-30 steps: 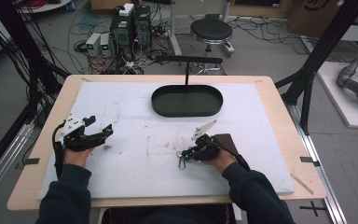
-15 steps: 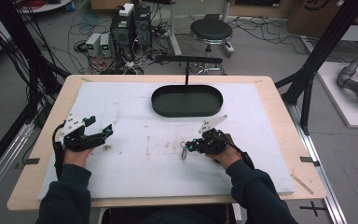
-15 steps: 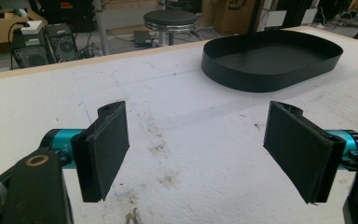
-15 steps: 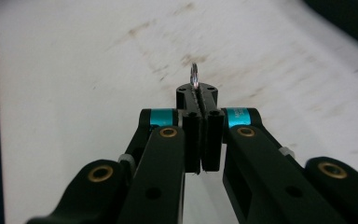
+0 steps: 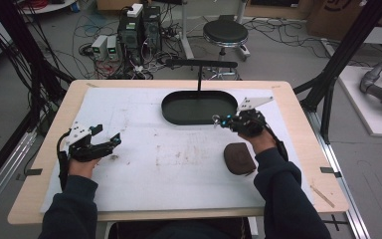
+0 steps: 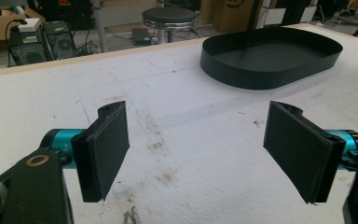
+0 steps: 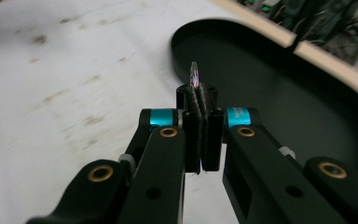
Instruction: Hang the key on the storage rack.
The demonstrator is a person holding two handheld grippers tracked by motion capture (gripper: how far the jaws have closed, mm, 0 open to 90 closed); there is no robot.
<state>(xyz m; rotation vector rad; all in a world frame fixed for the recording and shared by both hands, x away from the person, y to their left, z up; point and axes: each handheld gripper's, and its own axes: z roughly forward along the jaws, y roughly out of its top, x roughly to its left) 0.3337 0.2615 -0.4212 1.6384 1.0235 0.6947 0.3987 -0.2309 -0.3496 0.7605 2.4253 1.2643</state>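
Note:
My right gripper (image 5: 219, 120) hovers at the near right rim of the black oval tray (image 5: 199, 107), its jaws shut on a small thin translucent piece (image 7: 194, 74) that sticks out past the fingertips. In the right gripper view the gripper (image 7: 197, 93) points at the tray (image 7: 279, 93). A flat dark brown pouch (image 5: 238, 158) lies on the white mat below the right hand. My left gripper (image 5: 110, 142) rests at the left of the mat, jaws wide open with nothing between them (image 6: 196, 154). The left gripper view shows the tray (image 6: 270, 58) farther off.
A white stained mat (image 5: 179, 159) covers the wooden table (image 5: 40, 164). A black stand with a horizontal bar (image 5: 201, 63) rises behind the tray. Beyond the table are a stool (image 5: 225, 32), computers and cables on the floor.
The right gripper has lifted off the mat and moved back and to the right toward the tray with the small piece in it, uncovering the brown pouch. The left gripper has stayed still.

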